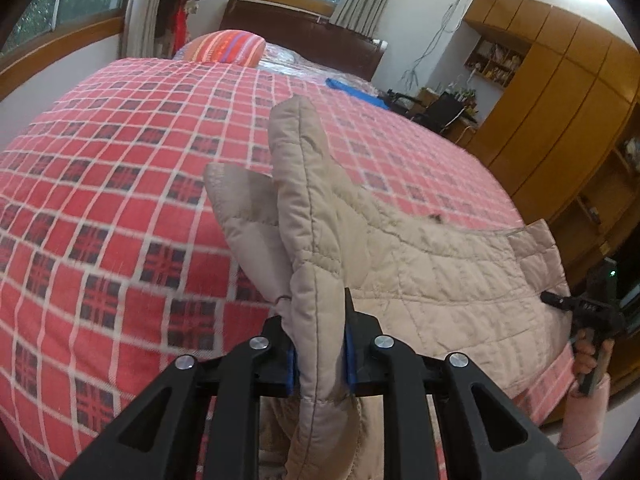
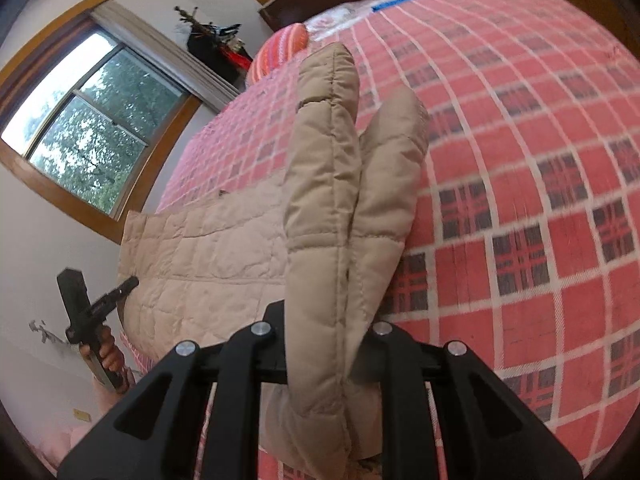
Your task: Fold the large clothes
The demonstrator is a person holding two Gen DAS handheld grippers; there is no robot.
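A beige quilted jacket (image 1: 440, 272) lies across the near edge of a bed with a red checked cover (image 1: 120, 168). My left gripper (image 1: 320, 354) is shut on a fold of the jacket's left side, and a sleeve (image 1: 296, 148) stretches away over the bed. My right gripper (image 2: 324, 344) is shut on a fold at the jacket's (image 2: 208, 264) other side, with another sleeve (image 2: 328, 120) reaching forward. Each view shows the opposite gripper (image 1: 580, 308) (image 2: 96, 312) at the jacket's far edge, held by a hand.
A striped pillow (image 1: 232, 46) and a blue item (image 1: 356, 90) sit near the dark headboard (image 1: 304, 30). Wooden wardrobes (image 1: 560, 92) line the right wall. Windows (image 2: 88, 120) stand to the left of the bed. Red checked bed cover (image 2: 540, 200) spreads beyond the jacket.
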